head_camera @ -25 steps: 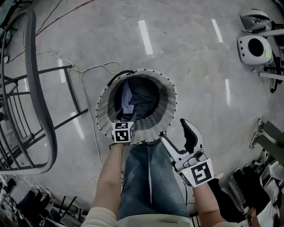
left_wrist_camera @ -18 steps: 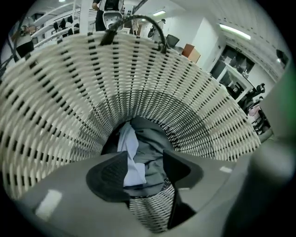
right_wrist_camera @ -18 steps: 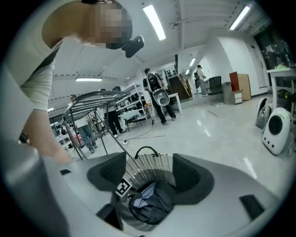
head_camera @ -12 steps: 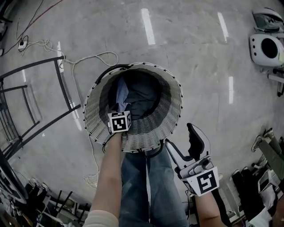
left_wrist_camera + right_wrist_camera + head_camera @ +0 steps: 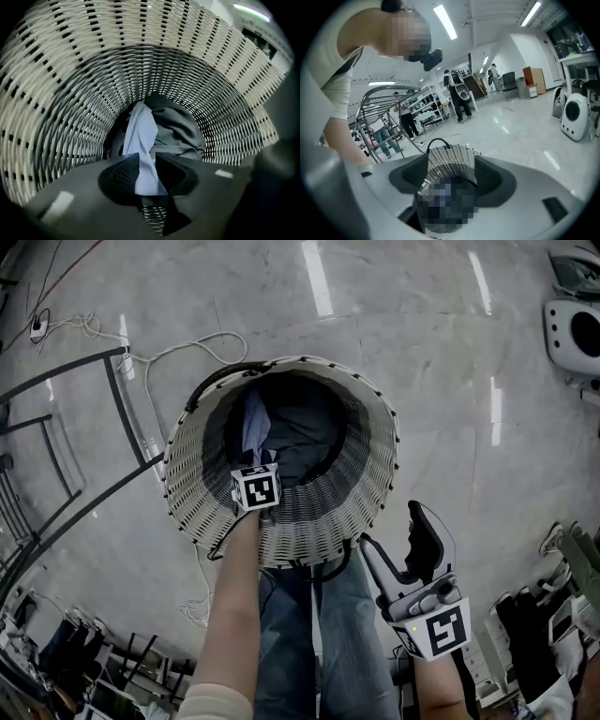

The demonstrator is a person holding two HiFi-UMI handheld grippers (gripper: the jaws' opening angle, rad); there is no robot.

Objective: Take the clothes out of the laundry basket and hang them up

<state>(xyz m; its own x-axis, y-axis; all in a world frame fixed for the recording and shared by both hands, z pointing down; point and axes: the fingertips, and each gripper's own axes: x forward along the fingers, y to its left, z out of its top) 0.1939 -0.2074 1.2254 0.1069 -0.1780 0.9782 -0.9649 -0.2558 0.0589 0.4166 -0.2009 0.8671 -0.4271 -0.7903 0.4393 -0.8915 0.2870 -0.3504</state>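
Narrowed to a slim gap, the left claw [image 5: 146, 161] has a fold of the light blue garment [image 5: 140, 133] between its jaws. The jaws have just been closing, and the cloth now fills the gap, with both dark pads pressed against its sides. This claw points steeply down inside the laundry basket [image 5: 309, 526], and its marker cube [image 5: 256, 487] sits just within the near rim. The blue fold stands up as a narrow ridge from the heap in the basket's bottom. A dark grey garment [image 5: 180, 131] lies bunched against it on the right. The woven wall rises all around the claw, pale at the rim and darker lower down.

The right claw [image 5: 401, 554] is spread wide and grips nothing. It touches nothing either. It hangs outside the basket, beside the person's right leg in blue jeans [image 5: 328, 634], and its jaws are aimed toward the basket. In the right gripper view the basket's side and dark handle [image 5: 437, 140] show in the space between its jaws, well beyond them.

Beyond the basket, a pale cable [image 5: 187, 348] loops over the glossy grey floor [image 5: 450, 399], near a dark metal rack [image 5: 122, 399] on the left. A white rounded device [image 5: 572, 329] stands at the far right.
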